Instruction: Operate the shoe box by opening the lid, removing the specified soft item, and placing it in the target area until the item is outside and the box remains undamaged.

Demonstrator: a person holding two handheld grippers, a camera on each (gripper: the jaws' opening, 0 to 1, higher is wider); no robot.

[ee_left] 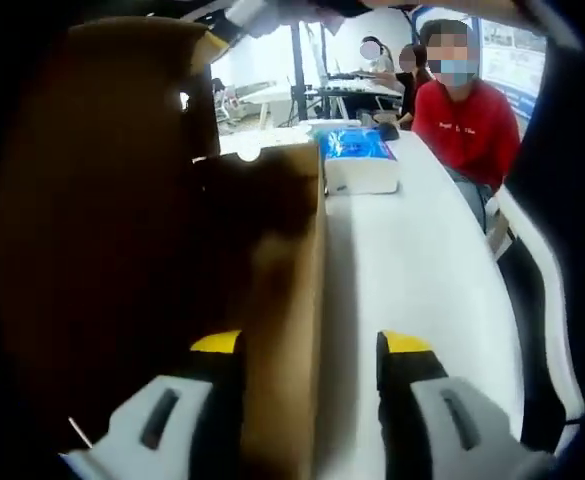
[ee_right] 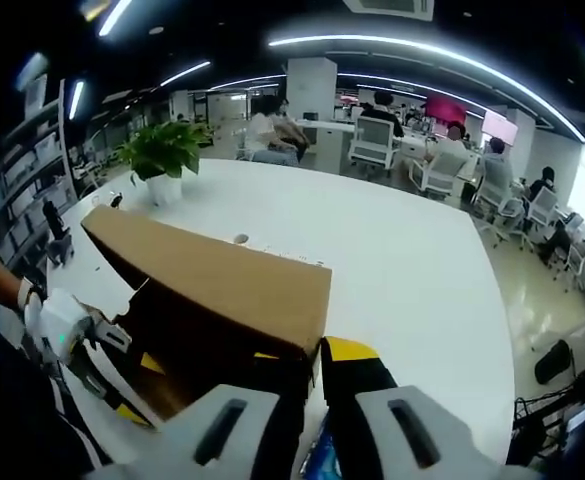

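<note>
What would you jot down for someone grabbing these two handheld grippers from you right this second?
Left gripper: jaws straddle the shoe box side wall, apparently not clamped shut.
Right gripper: jaws at the edge of the raised lid; firmness of grip unclear.
The box sits on the white table; a tissue pack lies beyond it and a potted plant at the far end.
Done: lid is up.
Left: the soft item is not visible in the dark interior; lift it out and place it gently.

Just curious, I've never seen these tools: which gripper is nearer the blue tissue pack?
Right, most likely. The blue tissue pack shows as a blue sliver just below the right gripper. The left gripper straddles the box wall, the pack well ahead of it.
</note>
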